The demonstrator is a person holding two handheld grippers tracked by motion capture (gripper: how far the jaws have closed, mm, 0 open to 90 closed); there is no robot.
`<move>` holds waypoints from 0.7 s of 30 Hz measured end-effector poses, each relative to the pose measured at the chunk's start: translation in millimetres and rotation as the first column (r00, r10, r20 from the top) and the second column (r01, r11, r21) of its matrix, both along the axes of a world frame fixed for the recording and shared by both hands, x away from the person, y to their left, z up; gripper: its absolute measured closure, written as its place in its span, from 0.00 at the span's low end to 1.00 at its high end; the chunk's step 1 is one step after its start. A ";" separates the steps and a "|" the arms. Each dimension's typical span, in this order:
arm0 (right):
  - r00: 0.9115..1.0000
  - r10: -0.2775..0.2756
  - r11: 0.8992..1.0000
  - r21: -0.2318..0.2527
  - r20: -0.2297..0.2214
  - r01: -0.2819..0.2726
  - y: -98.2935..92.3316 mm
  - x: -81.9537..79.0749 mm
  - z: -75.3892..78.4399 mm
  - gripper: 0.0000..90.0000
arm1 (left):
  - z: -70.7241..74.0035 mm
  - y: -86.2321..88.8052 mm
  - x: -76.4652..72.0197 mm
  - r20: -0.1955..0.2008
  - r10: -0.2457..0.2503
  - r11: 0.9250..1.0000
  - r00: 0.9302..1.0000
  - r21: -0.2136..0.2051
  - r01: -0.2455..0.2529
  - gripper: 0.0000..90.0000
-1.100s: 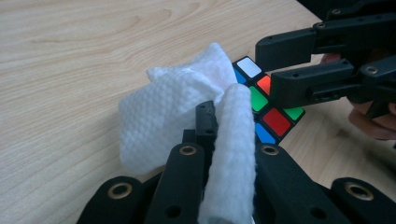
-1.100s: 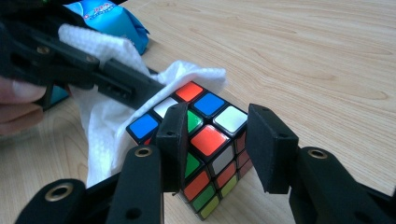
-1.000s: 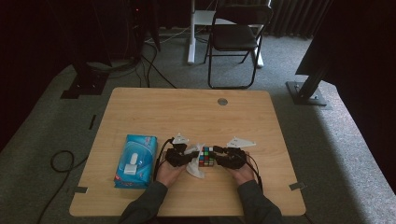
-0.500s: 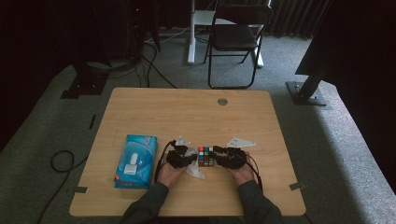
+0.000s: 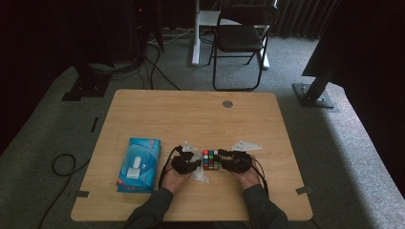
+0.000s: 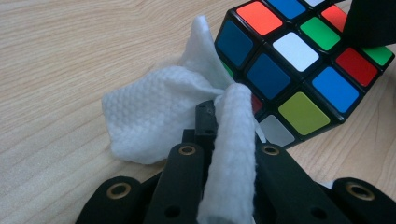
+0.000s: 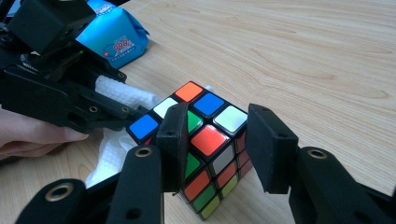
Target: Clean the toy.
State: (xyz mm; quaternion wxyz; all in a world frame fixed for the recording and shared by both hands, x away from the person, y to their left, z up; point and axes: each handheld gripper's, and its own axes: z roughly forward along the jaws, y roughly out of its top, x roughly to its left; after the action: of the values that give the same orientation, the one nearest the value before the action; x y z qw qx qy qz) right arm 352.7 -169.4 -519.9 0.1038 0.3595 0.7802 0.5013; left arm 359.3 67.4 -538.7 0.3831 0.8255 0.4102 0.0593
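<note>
White cloth: a damp-looking wet wipe point(image 6: 154, 126) is pinched between the closed jaws of the left tool point(image 6: 224, 121), one fold rolled over the jaw tips and the rest bunched on the wooden counter point(image 5: 191, 119).
Cube: a scrambled puzzle cube point(image 7: 201, 144) sits on the near middle of the counter between the two hands, tipped on an edge, not flat.
Right tool: the right tool point(image 7: 219, 140) clamps the cube between its two black jaws, one pad on each opposite side face, the top face bare.
Step in hand: wiping the cube, by the look of it; the wipe's rolled edge touches the cube's lower side near a red and a grey-white tile, as the left gripper view shows.
Next move: likely a stroke of the wipe along that face, which calls for a firm hold by the right tool so the tipped cube does not twist or slip out.
Risk: loose cloth could snag on a corner, or a layer of the cube could turn under pressure.
Cube's look: black frame, glossy tiles in blue, white, orange, green, red and yellow-green; no dirt can be made out.
Nearby: a blue pack of wipes point(image 5: 138, 164) lies well apart to the left.
</note>
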 end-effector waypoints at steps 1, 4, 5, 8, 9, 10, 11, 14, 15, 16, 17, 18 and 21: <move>1.000 0.000 1.000 0.000 0.000 0.000 0.0 0.0 0.0 0.66 | 0.4 0.4 -0.6 -0.002 0.000 1.000 1.000 -0.004 0.000 0.96; 1.000 0.001 1.000 0.000 0.000 -0.001 -0.1 0.1 0.0 0.66 | 4.5 1.3 -2.7 0.004 -0.001 1.000 1.000 -0.017 0.001 0.96; 1.000 0.001 1.000 0.000 0.000 -0.001 -0.1 0.2 0.0 0.66 | 6.5 1.8 -3.2 0.006 -0.002 1.000 1.000 -0.022 0.003 0.96; 1.000 0.000 1.000 0.000 0.000 0.000 0.0 0.0 0.0 0.66 | 15.4 3.7 -5.0 0.023 -0.008 0.999 1.000 -0.042 0.009 0.96; 1.000 0.000 1.000 0.000 0.000 0.000 -0.1 0.0 0.0 0.66 | 17.3 3.8 -5.7 0.027 -0.007 0.999 1.000 -0.046 0.008 0.96; 1.000 0.000 1.000 0.000 0.000 0.000 -0.1 0.0 0.0 0.66 | 19.8 4.7 -6.4 0.029 -0.012 0.999 0.999 -0.049 0.014 0.96; 1.000 0.000 1.000 0.000 0.000 0.000 0.0 0.0 0.0 0.66 | 22.0 5.3 -7.3 0.031 -0.009 0.998 0.999 -0.062 0.011 0.96; 1.000 -0.001 1.000 0.001 -0.001 0.001 -0.2 0.1 -0.2 0.66 | 29.6 6.9 -10.7 0.038 -0.019 0.995 0.999 -0.100 0.023 0.96; 1.000 -0.001 1.000 0.001 0.000 0.001 -0.2 0.0 -0.2 0.66 | 31.9 5.8 -12.1 0.045 -0.023 0.995 0.999 -0.096 0.027 0.96; 1.000 -0.001 1.000 0.001 -0.001 0.001 -0.2 0.0 -0.2 0.66 | 34.1 4.7 -13.4 0.052 -0.027 0.996 0.998 -0.087 0.031 0.96; 1.000 -0.001 1.000 0.002 -0.001 0.001 -0.3 0.1 -0.2 0.66 | 35.6 4.1 -14.3 0.057 -0.029 0.996 0.998 -0.088 0.034 0.96; 1.000 -0.001 1.000 0.001 -0.001 0.001 -0.3 0.1 -0.2 0.66 | 36.7 3.9 -15.1 0.058 -0.032 0.995 0.998 -0.087 0.037 0.96; 1.000 -0.001 1.000 0.002 -0.001 0.001 -0.3 0.1 -0.2 0.66 | 37.6 4.0 -17.6 0.059 -0.040 0.995 0.997 -0.088 0.045 0.96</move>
State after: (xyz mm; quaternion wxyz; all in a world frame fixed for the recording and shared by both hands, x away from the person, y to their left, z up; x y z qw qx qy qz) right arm 352.8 -169.7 -520.1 0.1033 0.3602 0.7797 0.5017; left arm 341.7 71.4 -501.1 0.4322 0.8141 0.3837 0.0565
